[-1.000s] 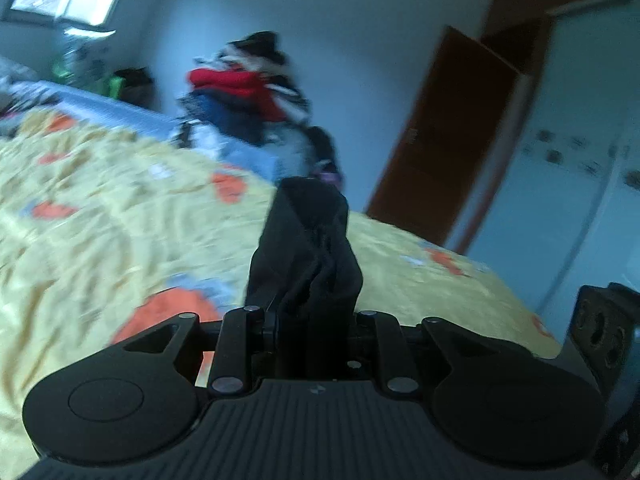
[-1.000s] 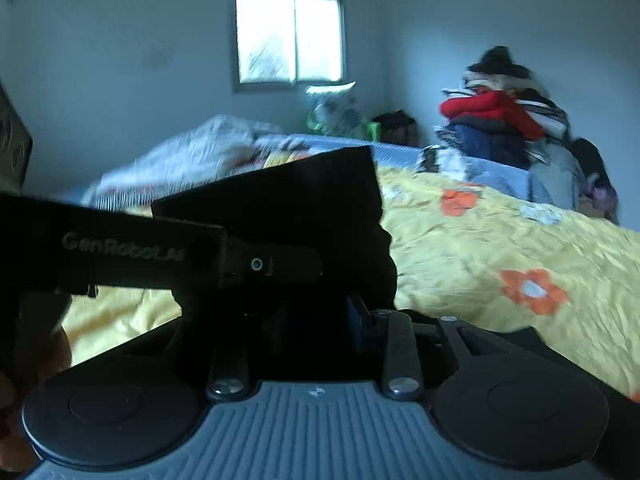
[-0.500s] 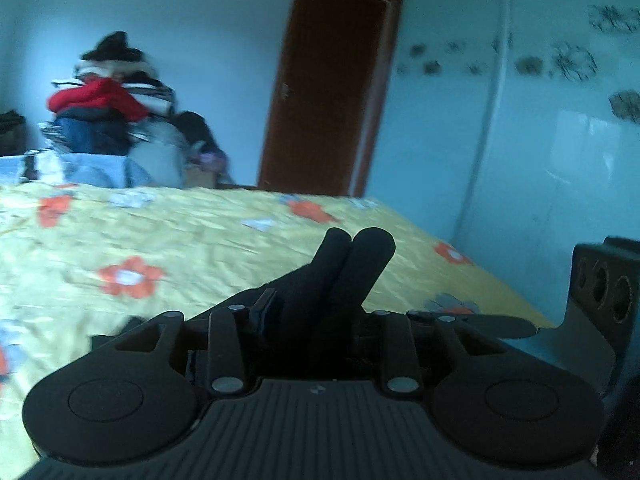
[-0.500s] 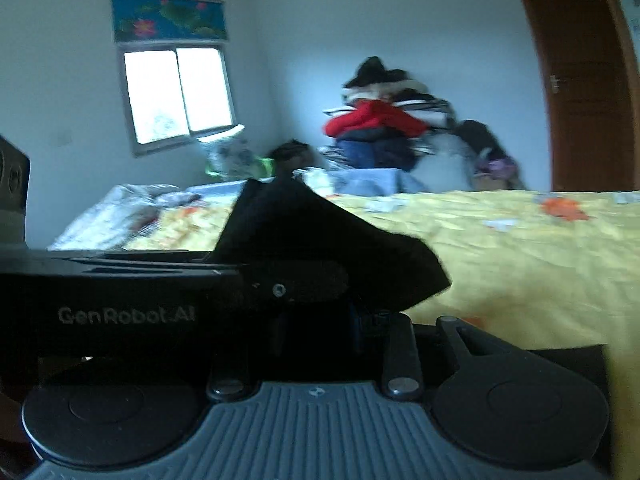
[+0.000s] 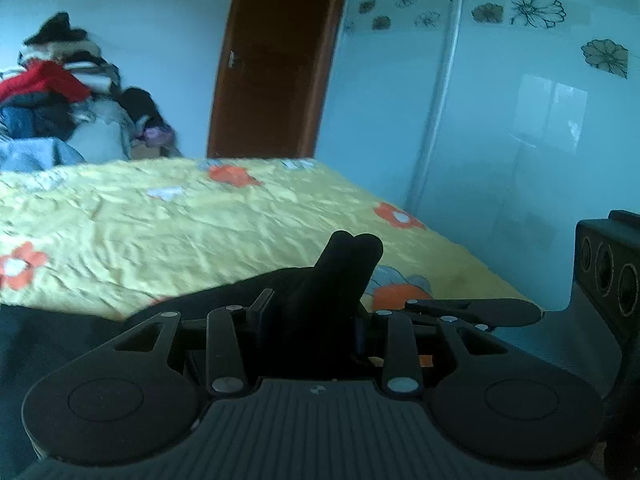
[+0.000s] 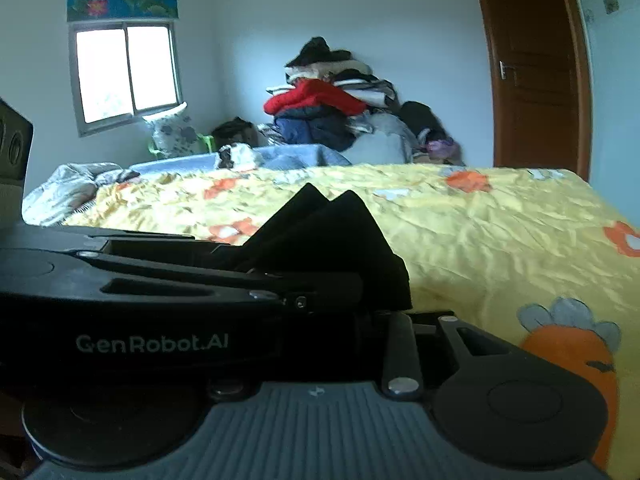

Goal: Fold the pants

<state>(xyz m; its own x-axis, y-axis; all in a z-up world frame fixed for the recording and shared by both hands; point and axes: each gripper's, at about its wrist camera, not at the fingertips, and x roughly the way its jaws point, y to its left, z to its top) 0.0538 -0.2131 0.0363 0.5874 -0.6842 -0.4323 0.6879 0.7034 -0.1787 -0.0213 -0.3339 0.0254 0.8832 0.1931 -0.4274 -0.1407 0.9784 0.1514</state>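
Observation:
The black pants are bunched into a doubled roll that sticks up between the jaws of my left gripper, which is shut on them. More black cloth trails off to the lower left onto the bed. In the right wrist view a folded corner of the pants rises from my right gripper, also shut on the cloth. The left gripper's housing lies across the right gripper's left finger and hides it. Both grippers sit side by side, low over the yellow flowered bedspread.
The bed's near right corner drops off toward a pale wardrobe wall. A brown door stands behind the bed. A heap of clothes and a window are at the far side. A crumpled quilt lies far left.
Both views have swung right, from the window side toward the door and wardrobe. The grippers have sunk nearer the bedspread, and black cloth now trails onto the bed at the left.

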